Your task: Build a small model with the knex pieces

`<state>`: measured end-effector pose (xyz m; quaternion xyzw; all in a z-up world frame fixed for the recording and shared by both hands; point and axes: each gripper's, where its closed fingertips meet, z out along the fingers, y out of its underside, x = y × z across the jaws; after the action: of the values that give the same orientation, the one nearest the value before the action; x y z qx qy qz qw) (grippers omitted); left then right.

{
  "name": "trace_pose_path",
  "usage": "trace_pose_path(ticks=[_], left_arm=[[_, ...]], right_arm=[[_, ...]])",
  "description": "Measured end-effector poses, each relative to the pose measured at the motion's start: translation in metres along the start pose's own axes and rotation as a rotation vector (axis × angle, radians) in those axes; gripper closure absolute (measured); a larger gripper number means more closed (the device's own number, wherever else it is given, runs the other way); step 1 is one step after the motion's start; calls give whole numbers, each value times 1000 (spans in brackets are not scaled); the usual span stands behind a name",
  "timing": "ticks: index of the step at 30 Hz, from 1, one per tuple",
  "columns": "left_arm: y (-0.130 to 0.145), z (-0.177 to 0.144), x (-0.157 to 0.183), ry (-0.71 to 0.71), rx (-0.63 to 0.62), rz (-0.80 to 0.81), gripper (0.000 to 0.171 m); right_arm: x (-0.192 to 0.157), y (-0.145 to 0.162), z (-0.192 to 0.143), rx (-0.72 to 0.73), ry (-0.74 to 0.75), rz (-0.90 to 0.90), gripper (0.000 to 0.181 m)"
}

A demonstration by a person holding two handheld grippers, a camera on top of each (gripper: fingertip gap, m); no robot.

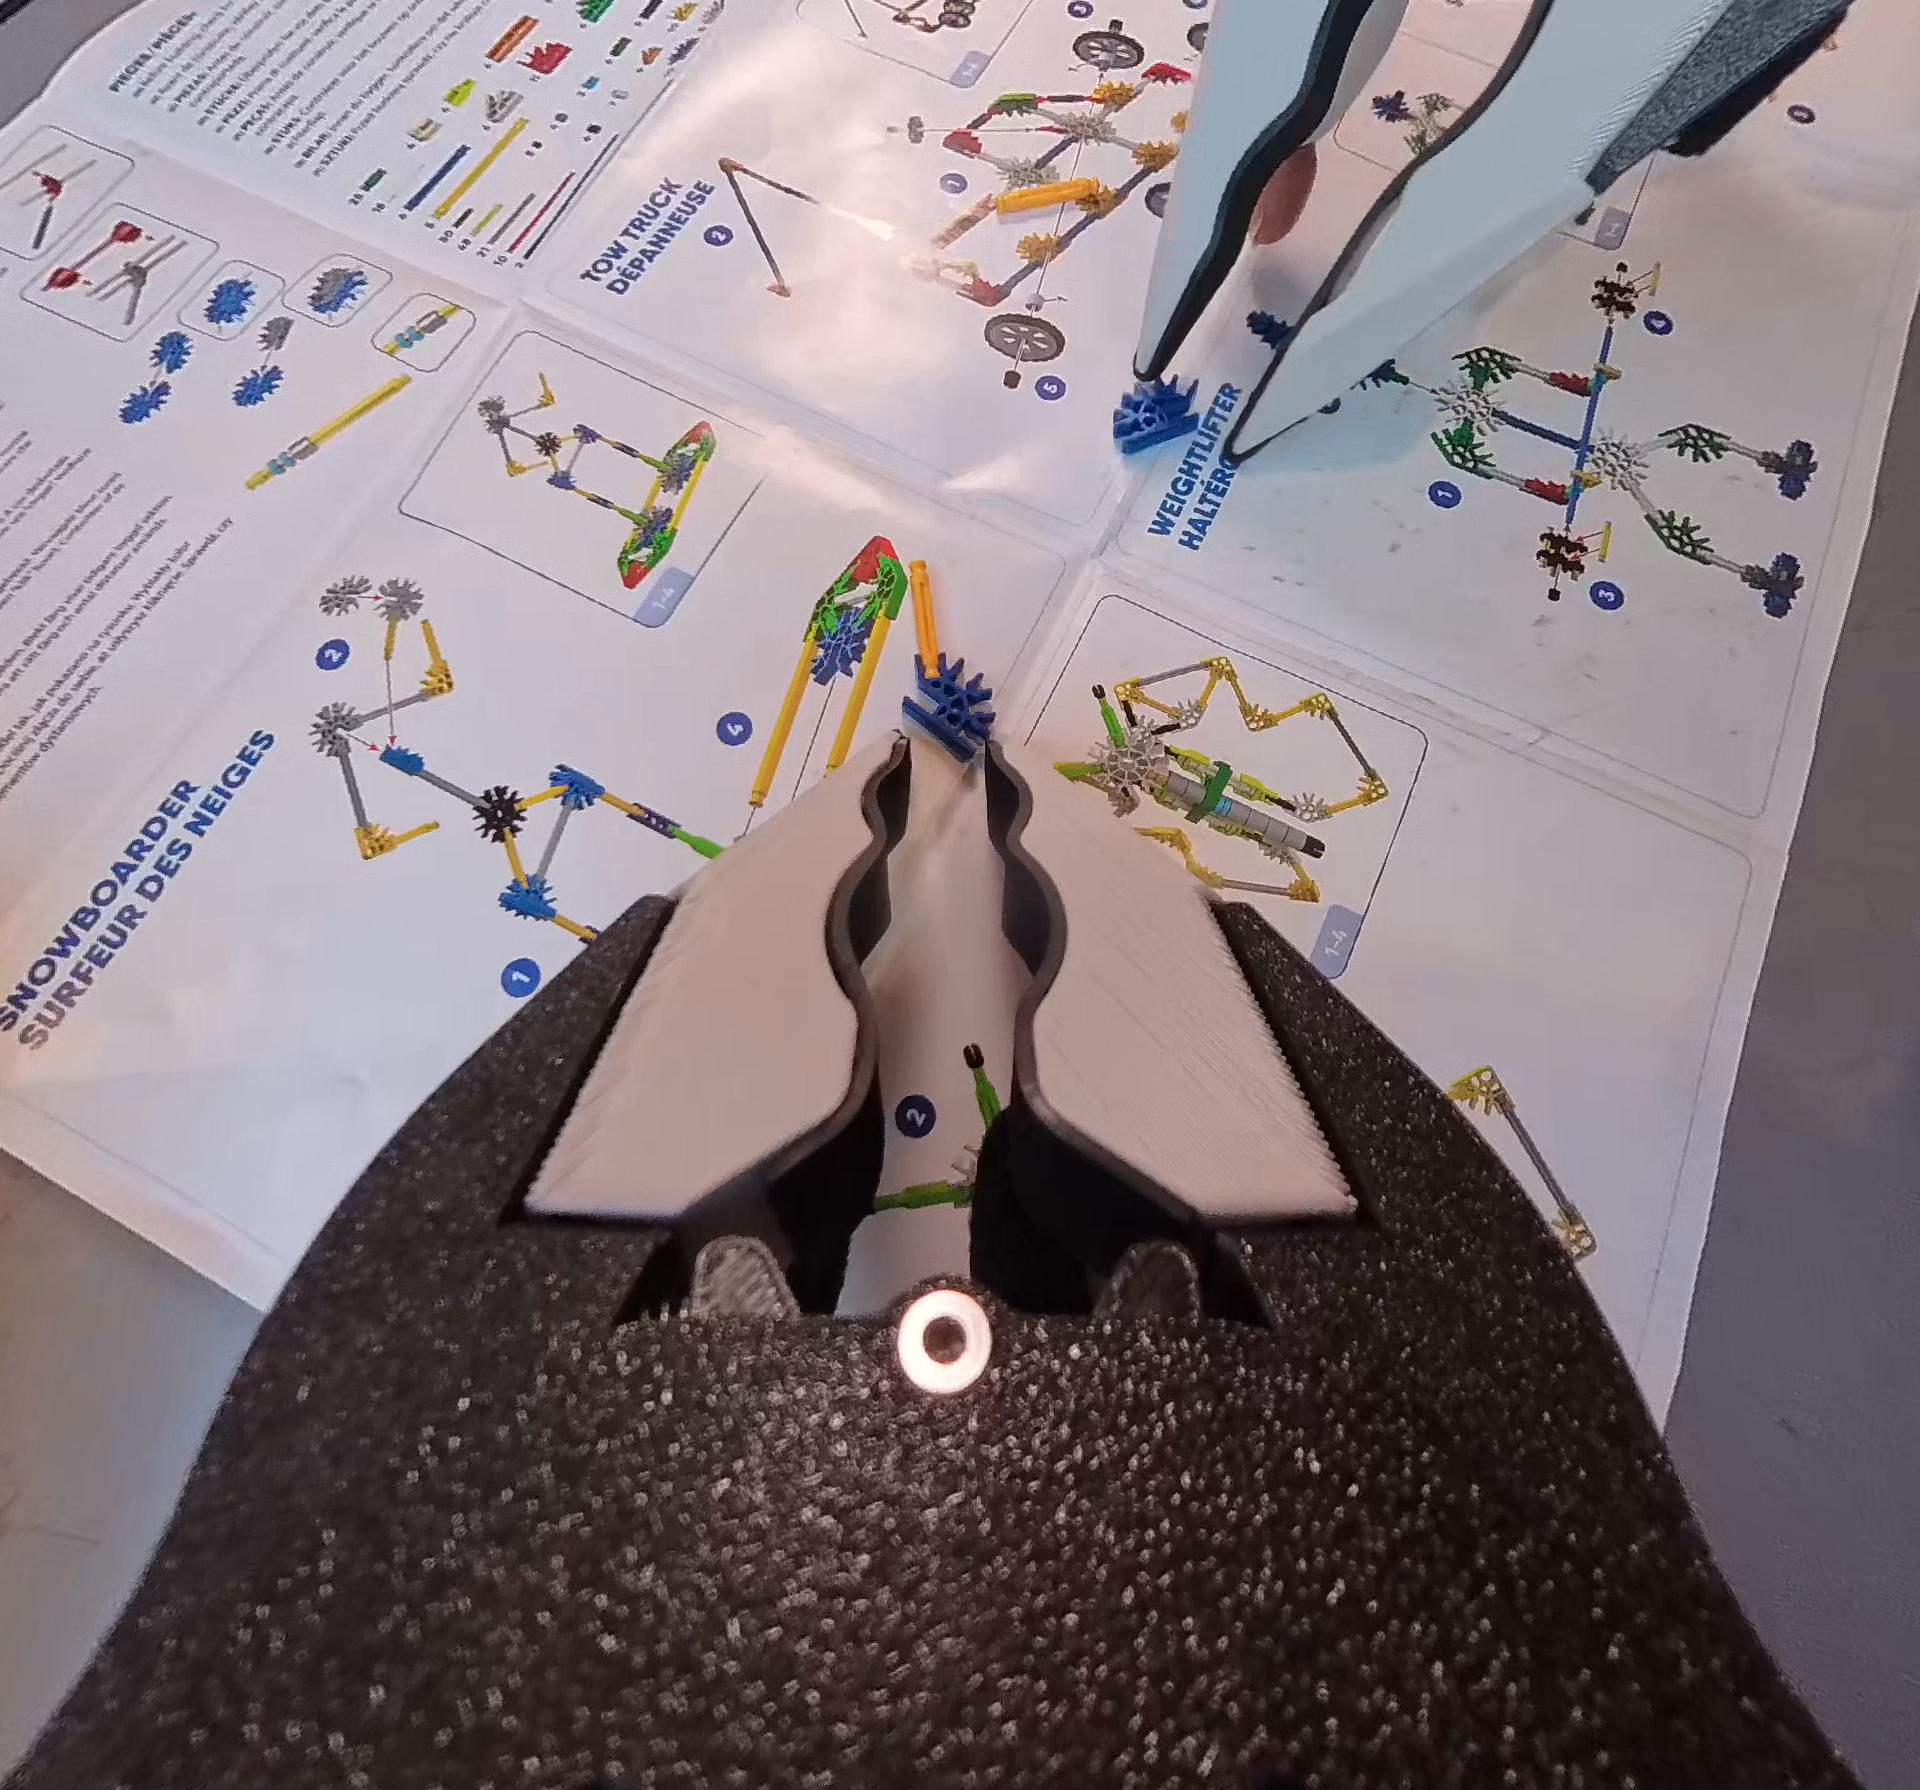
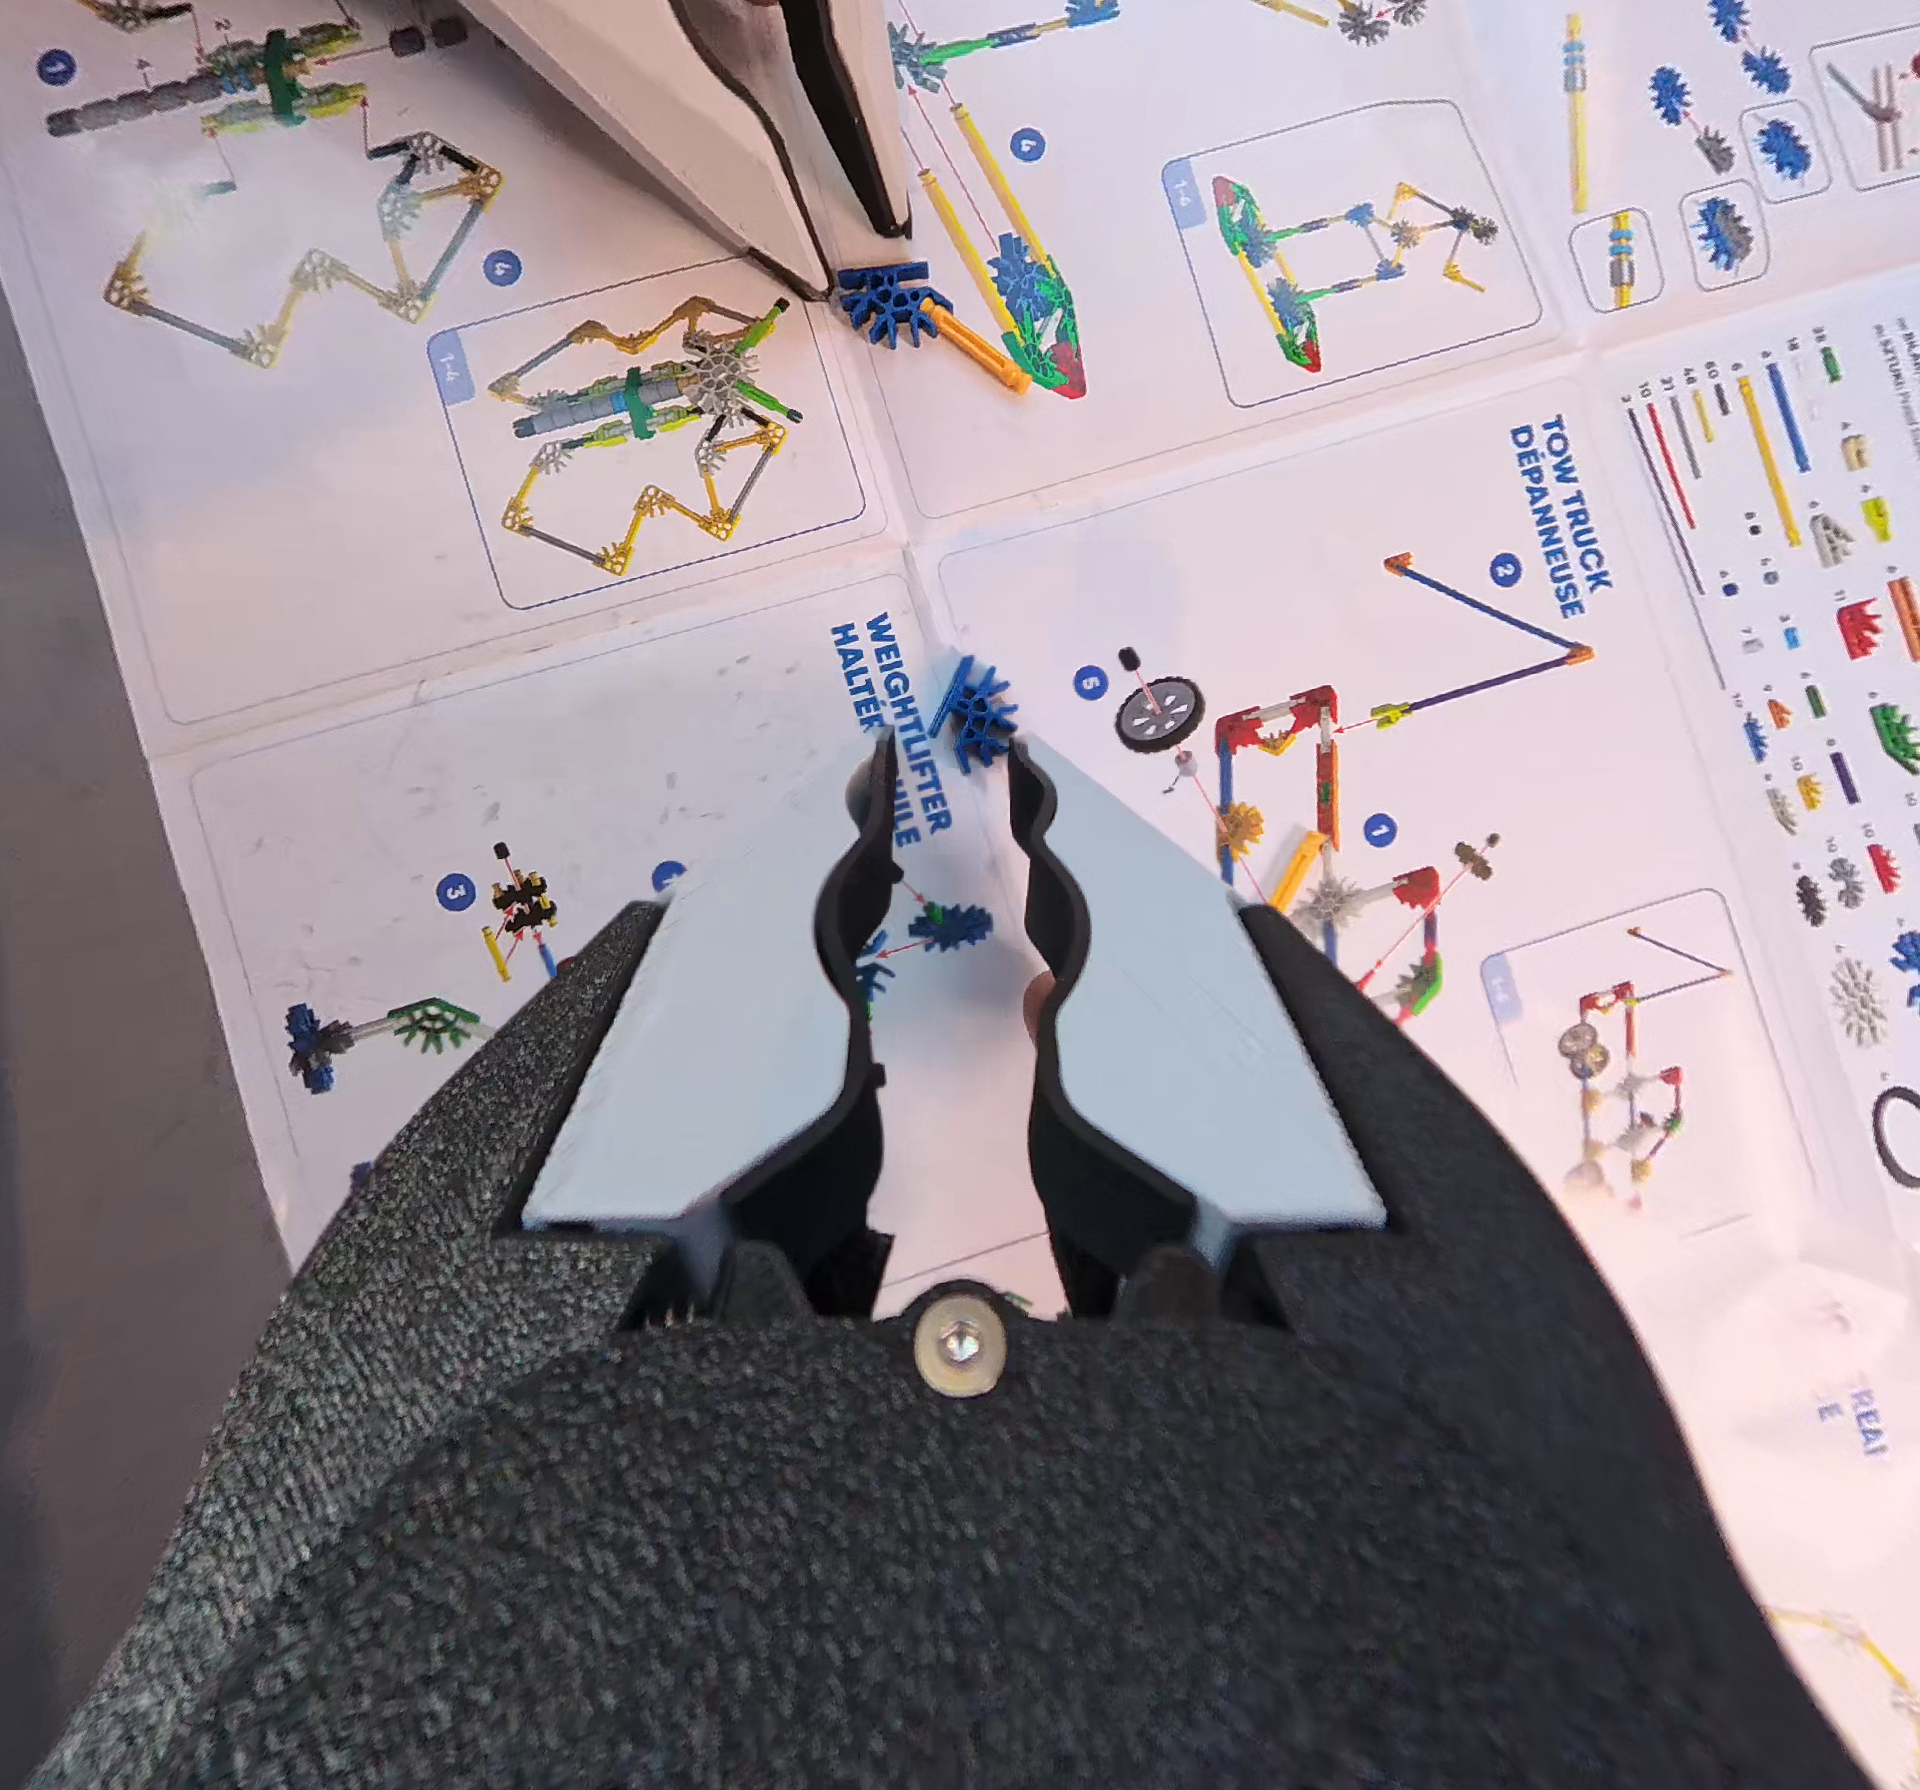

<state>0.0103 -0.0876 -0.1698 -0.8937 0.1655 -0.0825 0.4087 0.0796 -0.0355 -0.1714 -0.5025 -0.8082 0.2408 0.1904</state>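
My left gripper is narrowly open, with its tips right at a blue snowflake-shaped connector that has a short yellow-orange rod plugged into it. The piece lies on the instruction sheet just beyond the tips. In the right wrist view the left gripper touches that connector and rod. My right gripper is open, tips down on the sheet, right behind a second, loose blue connector. In the left wrist view the right gripper has that connector at its left tip.
A large unfolded paper instruction sheet with printed model pictures covers most of the surface. Grey tabletop shows past its edges. A person's fingertip shows between the right gripper's fingers. My hands' fingertips stand some 10 cm from each other.
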Motion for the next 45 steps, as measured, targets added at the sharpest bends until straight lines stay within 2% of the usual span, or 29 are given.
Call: trace_pose_path(ticks=[10, 19, 27, 32, 37, 40, 42, 45], left_arm=[[-1, -2, -1, -10, 3, 12, 158], [-3, -8, -8, -15, 27, -21, 158], [-6, -10, -2, 12, 44, -4, 158], [-22, -15, 29, 103, 132, 162, 155], [-27, -15, 49, 101, 176, 343, 155], [-31, -17, 57, 124, 208, 377, 157], [-33, -18, 59, 121, 223, 386, 166], [-35, -19, 61, 145, 234, 363, 171]], right_arm=[[0, 0, -1, 19, 23, 71, 160], [-1, -7, 2, 25, 11, 82, 168], [-11, -19, 0, 67, -53, -44, 167], [-29, -39, -1, 134, -176, -40, 167], [-40, -49, -3, 178, -286, 42, 167], [-46, -54, -5, 202, -332, 71, 167], [-46, -56, -7, 216, -349, 87, 169], [-46, -59, -11, 243, -373, 123, 170]])
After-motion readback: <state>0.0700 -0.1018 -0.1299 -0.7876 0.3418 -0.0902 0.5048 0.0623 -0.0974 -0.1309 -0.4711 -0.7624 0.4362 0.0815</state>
